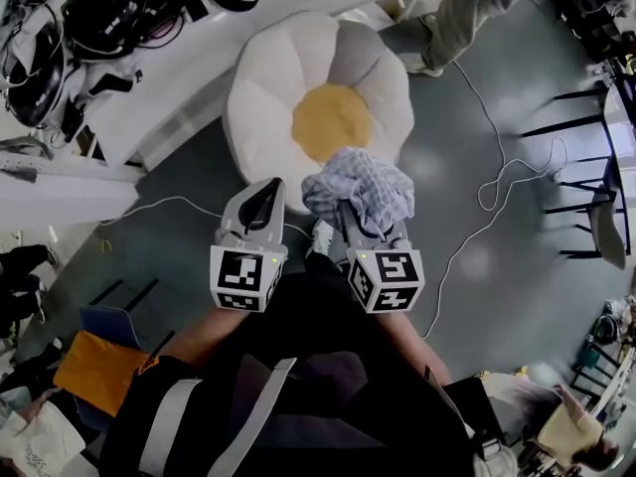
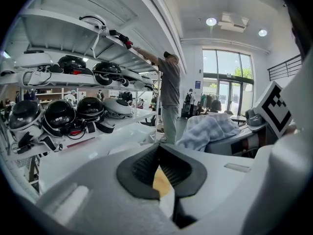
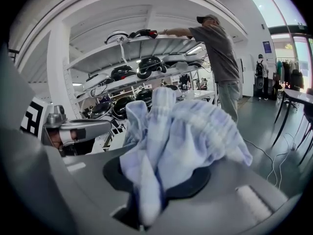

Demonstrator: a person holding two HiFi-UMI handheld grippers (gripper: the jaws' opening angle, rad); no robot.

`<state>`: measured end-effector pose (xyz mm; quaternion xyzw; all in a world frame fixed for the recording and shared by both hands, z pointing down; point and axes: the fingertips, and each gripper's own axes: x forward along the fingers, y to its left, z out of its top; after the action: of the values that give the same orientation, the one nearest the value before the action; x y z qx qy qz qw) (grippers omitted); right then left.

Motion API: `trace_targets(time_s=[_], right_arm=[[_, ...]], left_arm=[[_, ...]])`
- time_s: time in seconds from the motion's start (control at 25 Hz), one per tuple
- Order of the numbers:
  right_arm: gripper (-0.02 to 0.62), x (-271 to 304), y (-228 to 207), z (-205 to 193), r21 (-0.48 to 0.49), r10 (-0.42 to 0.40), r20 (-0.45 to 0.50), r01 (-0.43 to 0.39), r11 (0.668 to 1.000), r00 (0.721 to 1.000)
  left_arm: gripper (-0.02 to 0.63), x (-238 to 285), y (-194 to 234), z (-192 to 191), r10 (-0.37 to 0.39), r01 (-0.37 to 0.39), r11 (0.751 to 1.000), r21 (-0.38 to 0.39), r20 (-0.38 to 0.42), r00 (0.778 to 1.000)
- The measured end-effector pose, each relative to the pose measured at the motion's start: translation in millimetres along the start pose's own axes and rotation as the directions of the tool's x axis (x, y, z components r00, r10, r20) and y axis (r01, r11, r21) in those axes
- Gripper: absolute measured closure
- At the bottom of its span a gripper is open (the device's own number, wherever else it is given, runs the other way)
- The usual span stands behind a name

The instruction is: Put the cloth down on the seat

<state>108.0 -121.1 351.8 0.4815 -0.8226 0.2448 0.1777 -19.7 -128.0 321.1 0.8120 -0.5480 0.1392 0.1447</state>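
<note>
The seat (image 1: 260,97) is a flower-shaped cushion with white petals and a yellow centre, on the floor just ahead of both grippers. A crumpled pale blue checked cloth (image 1: 360,189) is bunched up above the seat's near edge. My right gripper (image 1: 358,219) is shut on the cloth (image 3: 181,136), which drapes over its pads and hides the fingertips. My left gripper (image 1: 265,199) hovers beside it on the left, shut with nothing in it. In the left gripper view its black pads (image 2: 146,168) meet, and the cloth (image 2: 208,130) shows to the right.
White shelves (image 2: 73,77) holding several helmets stand to the left, with a person (image 3: 220,62) reaching up to them. A white cable (image 1: 497,182) snakes over the grey floor right of the seat. Dark chairs (image 1: 586,182) stand at the right edge.
</note>
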Motion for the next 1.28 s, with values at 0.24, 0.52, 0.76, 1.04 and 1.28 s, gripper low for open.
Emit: trace_targets(time_s=[0.24,0.52,0.76,1.04,1.28], right_arm=[[0.472,6,-24,3,0.011,0.028,0.005,-0.028,1.000,1.000],[0.472,9,-44,13,-0.009,0.069,0.005,-0.069,0.998,0.998],[0.472,20,-55,14,-0.003,0.089,-0.012,-0.089,0.996,0.996],[0.471,38,-54,13,-0.015,0.099,-0.035,-0.099,0.995,0.995],[0.469,55,-68,6,-0.003,0.081,-0.057,-0.081,0.997,0.995]], left_arm=[[0.607,14,-10,4,0.037,-0.037,0.999,0.005,-0.013,0.999],[0.607,27,-21,14,0.075,-0.075,0.997,0.007,-0.010,0.997],[0.607,34,-16,14,0.118,-0.118,0.993,0.008,-0.022,0.993],[0.607,48,-3,6,0.133,-0.134,0.991,-0.007,-0.042,0.990],[0.607,72,1,-5,0.125,-0.124,0.992,0.010,-0.054,0.991]])
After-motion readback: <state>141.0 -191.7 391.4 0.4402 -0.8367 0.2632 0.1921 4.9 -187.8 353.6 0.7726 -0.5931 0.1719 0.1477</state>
